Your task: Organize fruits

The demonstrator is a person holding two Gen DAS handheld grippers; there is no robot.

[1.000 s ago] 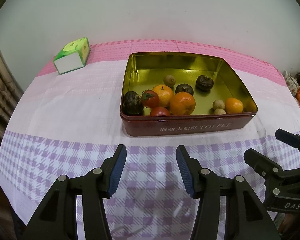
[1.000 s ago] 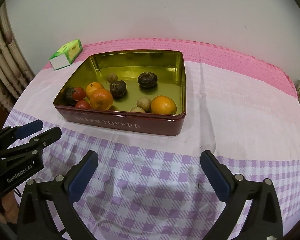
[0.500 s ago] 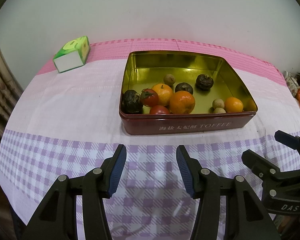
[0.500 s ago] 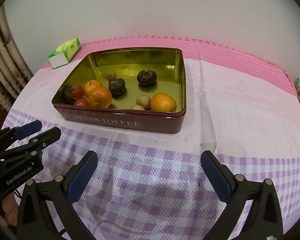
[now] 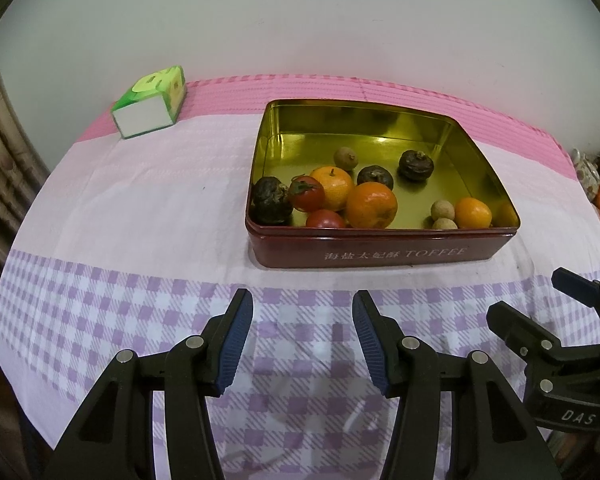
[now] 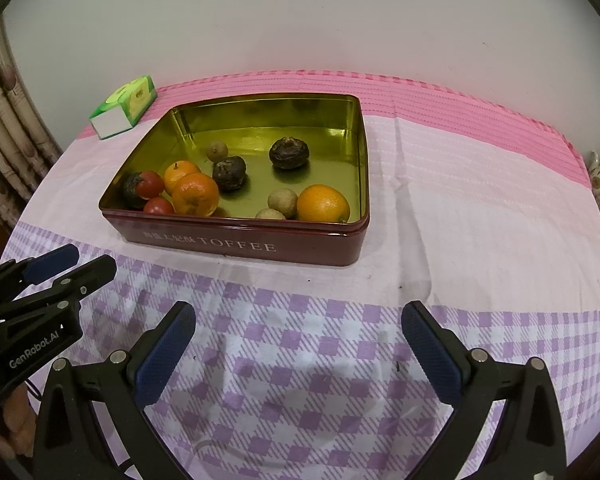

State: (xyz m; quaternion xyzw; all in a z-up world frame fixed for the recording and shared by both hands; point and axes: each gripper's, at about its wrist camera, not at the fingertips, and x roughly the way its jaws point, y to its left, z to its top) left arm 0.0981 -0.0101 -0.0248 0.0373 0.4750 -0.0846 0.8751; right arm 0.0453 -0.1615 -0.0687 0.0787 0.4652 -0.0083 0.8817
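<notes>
Maroon tin (image 5: 380, 254) is sitting on a pink and purple-checked tablecloth (image 5: 140, 208), its front wall reading "TOFFEE" after a row of Chinese characters. Inside its gold interior, the fruits are lying loose: a large orange (image 5: 372, 205), tomatoes (image 5: 308, 194), dark wrinkled fruits (image 5: 416, 165), small tan fruits (image 5: 443, 211) and a smaller orange (image 5: 473, 213) in the right corner. A green tissue pack (image 5: 150, 102) is lying far left. Left gripper (image 5: 302, 334) is hovering partly open, gripping nothing; "GenRobot.AI" shows on its body. Right gripper (image 6: 298, 346) is gaping wide, empty, marked "DAS".
</notes>
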